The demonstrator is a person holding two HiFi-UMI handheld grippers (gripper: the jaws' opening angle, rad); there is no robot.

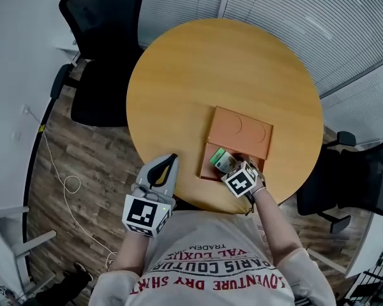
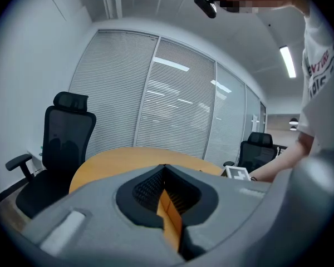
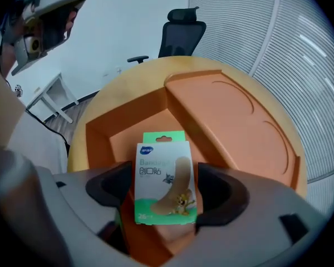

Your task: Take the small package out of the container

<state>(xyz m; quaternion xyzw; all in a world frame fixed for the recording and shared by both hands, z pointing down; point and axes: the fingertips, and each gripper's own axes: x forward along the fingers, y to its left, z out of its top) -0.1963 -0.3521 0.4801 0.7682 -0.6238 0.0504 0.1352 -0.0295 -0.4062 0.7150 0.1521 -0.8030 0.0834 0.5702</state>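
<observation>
An orange container lies on the round wooden table, near its front edge. In its open compartment stands a small white and green plaster package, shown close up in the right gripper view. My right gripper reaches into that compartment, open, its dark pads on either side of the package with a thin gap at each edge. The container's flat lid part carries two round recesses. My left gripper hovers at the table's front left edge, shut and empty.
A black office chair stands at the table's far left, another at the right. A white cable lies on the wood floor at the left. Window blinds run along the far right.
</observation>
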